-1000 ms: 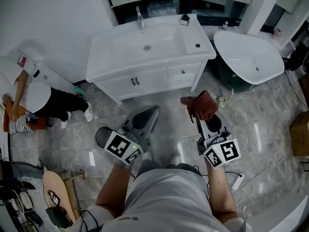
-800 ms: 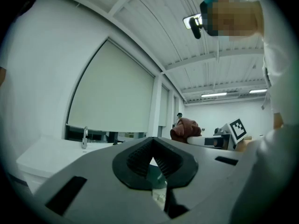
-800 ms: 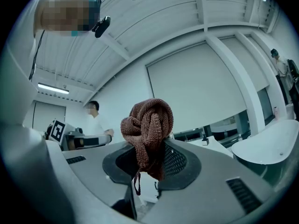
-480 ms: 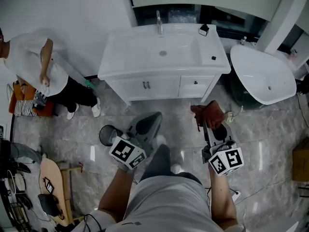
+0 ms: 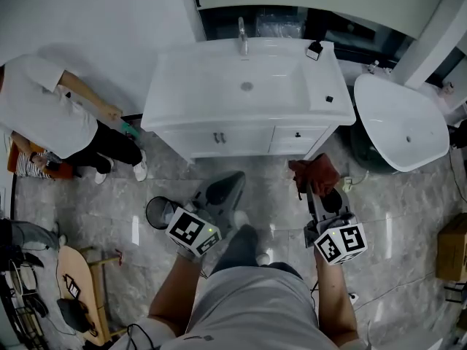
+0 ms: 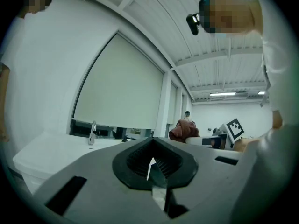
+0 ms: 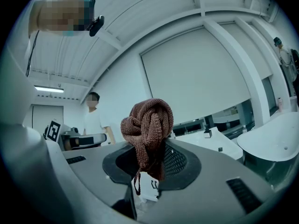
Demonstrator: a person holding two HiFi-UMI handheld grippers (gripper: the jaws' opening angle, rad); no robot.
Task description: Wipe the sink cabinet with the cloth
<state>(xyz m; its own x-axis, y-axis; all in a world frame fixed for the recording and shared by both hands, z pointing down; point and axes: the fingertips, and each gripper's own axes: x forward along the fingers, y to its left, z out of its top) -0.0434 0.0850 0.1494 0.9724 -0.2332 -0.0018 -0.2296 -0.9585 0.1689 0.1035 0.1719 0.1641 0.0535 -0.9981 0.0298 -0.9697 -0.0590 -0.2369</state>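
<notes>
Since a second ago, the white sink cabinet has shifted toward upper centre, not yet wiped. The right gripper pinches the bunched brown knitted cloth at centre right. The left gripper is pressed together, empty. Step in hand: approach. Next, the cloth must reach the cabinet.

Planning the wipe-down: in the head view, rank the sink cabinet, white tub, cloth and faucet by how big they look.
1. sink cabinet
2. white tub
3. cloth, though it sits nearer the camera, which enlarges it
4. faucet
</notes>
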